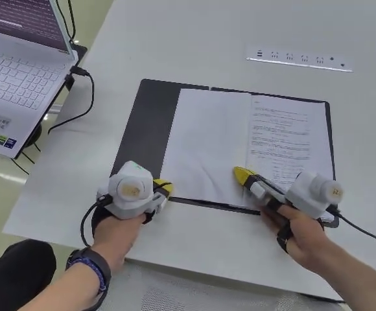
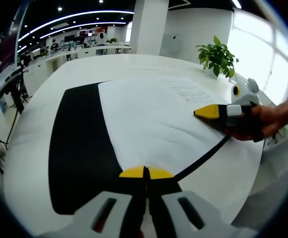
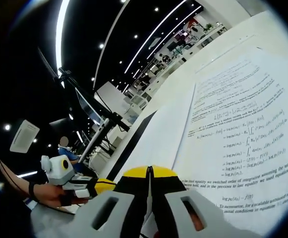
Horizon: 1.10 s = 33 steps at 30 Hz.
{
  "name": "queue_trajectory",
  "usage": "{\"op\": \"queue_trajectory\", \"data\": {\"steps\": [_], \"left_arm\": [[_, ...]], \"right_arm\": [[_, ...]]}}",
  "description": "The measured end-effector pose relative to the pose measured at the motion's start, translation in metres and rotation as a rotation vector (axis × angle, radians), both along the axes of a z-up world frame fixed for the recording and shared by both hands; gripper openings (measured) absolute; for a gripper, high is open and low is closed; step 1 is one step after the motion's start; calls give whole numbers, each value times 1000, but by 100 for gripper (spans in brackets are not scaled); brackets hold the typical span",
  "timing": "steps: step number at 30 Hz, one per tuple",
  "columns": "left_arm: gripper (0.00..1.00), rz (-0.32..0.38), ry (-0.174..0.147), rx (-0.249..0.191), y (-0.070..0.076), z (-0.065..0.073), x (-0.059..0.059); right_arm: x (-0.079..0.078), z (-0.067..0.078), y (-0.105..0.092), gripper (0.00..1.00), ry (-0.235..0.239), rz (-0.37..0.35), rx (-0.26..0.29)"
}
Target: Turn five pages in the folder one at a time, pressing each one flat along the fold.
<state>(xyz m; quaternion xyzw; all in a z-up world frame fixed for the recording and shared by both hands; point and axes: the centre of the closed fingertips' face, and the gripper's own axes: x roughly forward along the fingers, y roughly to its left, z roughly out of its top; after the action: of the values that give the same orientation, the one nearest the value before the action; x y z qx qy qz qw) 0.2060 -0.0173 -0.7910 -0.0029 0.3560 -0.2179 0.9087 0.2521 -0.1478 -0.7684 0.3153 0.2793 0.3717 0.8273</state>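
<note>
**Step in hand (judged):** pressing flat. One blank sheet lies over on the left half. How many of the five have gone over cannot be told.

- **Folder**: open flat on the desk, straight ahead of both sets of jaws. Stiff matt black cover, rectangular with rounded corners.
- **Blank sheet:** thin white paper, faintly rippled, lying just beyond the left jaws.
- **Printed page**: thin white paper with dense small text, under and ahead of the right jaws.
- **Fold**: a straight crease running away from the right jaws.
- **Left gripper**: yellow-tipped jaws closed tip to tip with nothing between them. They sit at the folder's near edge, over the black cover beside the blank sheet's corner.
- **Right gripper**: jaws likewise closed and empty, with the tips low on the paper at the near end of the fold.
- **Desk:** smooth, pale and matt.

**Next move (judged):** draw the closed right tips along the fold, away from the person, with light, even pressure. After that, part the jaws only slightly at the printed page's free edge, so that a single thin sheet lifts rather than several.
</note>
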Motion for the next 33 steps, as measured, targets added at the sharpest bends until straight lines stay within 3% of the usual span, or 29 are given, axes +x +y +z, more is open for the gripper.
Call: {"op": "queue_trajectory", "data": {"steps": [23, 33], "left_arm": [[0, 24, -14, -30, 1, 0, 0], [0, 38, -20, -51, 2, 1, -1]], "right_arm": [[-31, -10, -3, 0, 55, 38, -33], [-42, -12, -2, 0, 72, 72, -74]]}}
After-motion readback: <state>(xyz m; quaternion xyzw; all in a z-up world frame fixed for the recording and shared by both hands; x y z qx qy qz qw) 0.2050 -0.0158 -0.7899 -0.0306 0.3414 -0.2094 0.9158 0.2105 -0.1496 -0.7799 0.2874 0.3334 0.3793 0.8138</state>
